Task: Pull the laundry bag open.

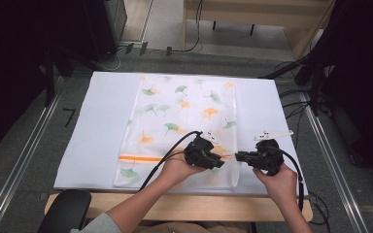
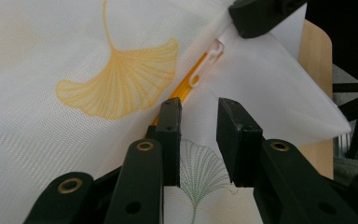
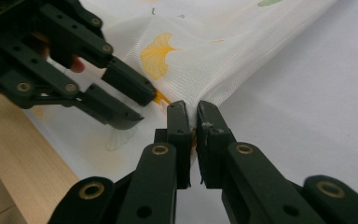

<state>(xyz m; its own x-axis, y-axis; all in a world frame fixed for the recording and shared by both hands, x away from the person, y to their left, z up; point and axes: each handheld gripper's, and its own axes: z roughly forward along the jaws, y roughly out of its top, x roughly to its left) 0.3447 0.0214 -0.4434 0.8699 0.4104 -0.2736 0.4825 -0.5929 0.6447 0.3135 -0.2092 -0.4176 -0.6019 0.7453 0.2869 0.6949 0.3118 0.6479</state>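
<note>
Right gripper (image 3: 193,122) clenched on the edge of the mesh bag (image 1: 175,121), jaws pinching the fabric beside the end of the orange zipper (image 2: 182,88), thin weave puckered into a raised fold there. Left gripper (image 2: 198,133) released, two blocky black jaws parted over the bag, one on each side of a pale green leaf print, tips close to the zipper line but holding nothing. White plastic zipper pull (image 2: 208,58) lying flat just past the left jaws, long and narrow with a hole, leading toward the other gripper's pinch. Bag itself a sheer, finely ribbed white net, rectangular, printed with fan-shaped ginkgo leaves in orange and green, spread flat along the middle of the white mat (image 1: 97,126), zipper band across its near end. Both grippers at that near right corner of the bag, facing each other, each held in a hand (image 1: 177,170) coming in from the near edge. Smooth white mat covering a light wooden table (image 1: 184,206), bare wood showing as a strip along the near side.
</note>
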